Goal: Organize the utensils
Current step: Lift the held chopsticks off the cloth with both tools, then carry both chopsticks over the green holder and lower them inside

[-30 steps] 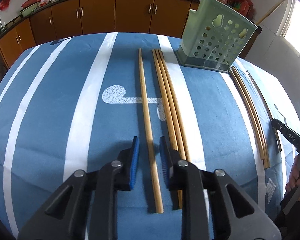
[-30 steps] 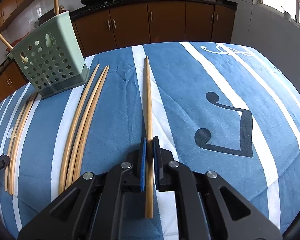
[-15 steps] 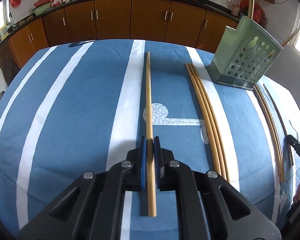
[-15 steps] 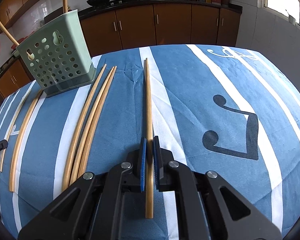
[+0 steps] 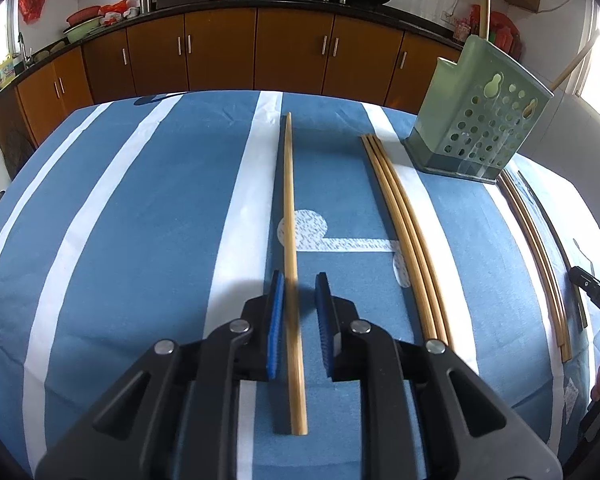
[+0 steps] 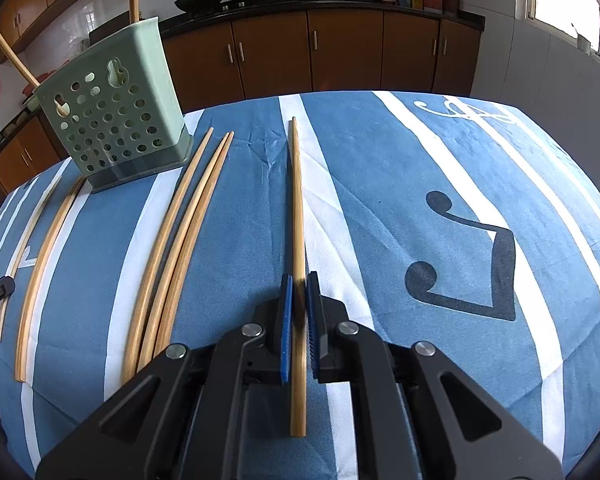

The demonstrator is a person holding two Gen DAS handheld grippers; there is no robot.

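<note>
left tool [image 5: 300,292]: its jaws are opening; a chopstick [image 5: 290,240] lies between the blue pads, touching the left one at most, with a clear gap to the right one. Released, I judge.
right tool [image 6: 298,296]: clenched on another chopstick [image 6: 298,216], gripped toward its thick near end, the tip pointing away.
where the chopsticks are: all lie lengthwise on the blue striped cloth [image 5: 140,240] over the table, apart from those in the holder.
holder [image 6: 116,120]: pale green, perforated, upright at the far side; two sticks already lean out of its top.
handling: light, stiff, smooth wood or bamboo; likely to roll or pivot in a narrow pinch. Not fragile.
where to hold: probably near the thick end, square across the pads, so the thin tip leads into the holder.
count: a bundle of three [image 6: 172,248] beside the holder; a further group [image 6: 40,264] beyond it, two or three, hard to tell; one under each tool.
</note>
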